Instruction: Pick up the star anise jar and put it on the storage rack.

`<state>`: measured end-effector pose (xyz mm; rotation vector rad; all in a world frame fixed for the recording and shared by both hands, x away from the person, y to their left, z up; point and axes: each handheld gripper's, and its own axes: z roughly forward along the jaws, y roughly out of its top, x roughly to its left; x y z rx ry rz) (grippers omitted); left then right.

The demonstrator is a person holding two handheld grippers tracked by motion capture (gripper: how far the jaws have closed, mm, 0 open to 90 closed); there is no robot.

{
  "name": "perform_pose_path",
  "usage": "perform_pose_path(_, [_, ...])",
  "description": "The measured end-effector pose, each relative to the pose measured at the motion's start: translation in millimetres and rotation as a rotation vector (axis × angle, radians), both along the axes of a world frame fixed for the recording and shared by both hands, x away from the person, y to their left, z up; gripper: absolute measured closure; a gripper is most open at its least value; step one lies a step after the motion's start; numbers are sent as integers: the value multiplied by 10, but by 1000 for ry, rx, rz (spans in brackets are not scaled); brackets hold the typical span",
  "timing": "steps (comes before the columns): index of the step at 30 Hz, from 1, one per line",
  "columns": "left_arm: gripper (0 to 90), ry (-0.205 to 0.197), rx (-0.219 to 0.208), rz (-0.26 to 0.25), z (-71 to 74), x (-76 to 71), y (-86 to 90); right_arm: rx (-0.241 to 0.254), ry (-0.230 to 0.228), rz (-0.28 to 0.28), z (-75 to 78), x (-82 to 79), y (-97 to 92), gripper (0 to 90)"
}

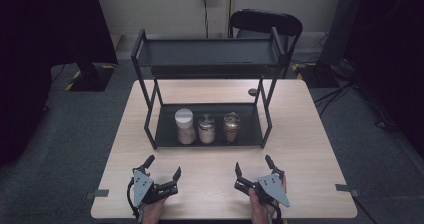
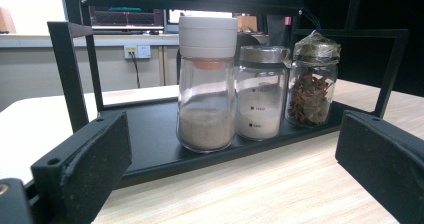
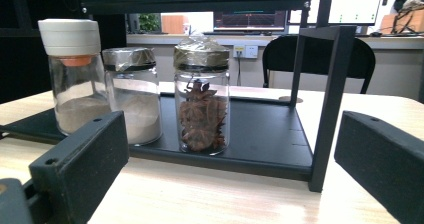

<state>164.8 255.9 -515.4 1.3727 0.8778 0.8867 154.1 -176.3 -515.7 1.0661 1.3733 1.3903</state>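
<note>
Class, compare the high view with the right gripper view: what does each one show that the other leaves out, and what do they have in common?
High view alone: the rack's top shelf seen from above, the whole table, and both hands holding the left gripper and the right gripper, jaws apart, short of the rack.

Right gripper view alone: jar contents up close, brown star-shaped pieces in the plastic-covered jar, pale powder in the other two, plus monitors behind.

Shared: three jars in a row on the rack's lower tray, the white-capped jar at the left end, and a black chair.
</note>
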Motion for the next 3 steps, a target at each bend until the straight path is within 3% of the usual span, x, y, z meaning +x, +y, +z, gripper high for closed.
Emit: perform_pose_path(3, [6,2,-2,-1,2,3,2,1,0,-6,-1,-3,9,0])
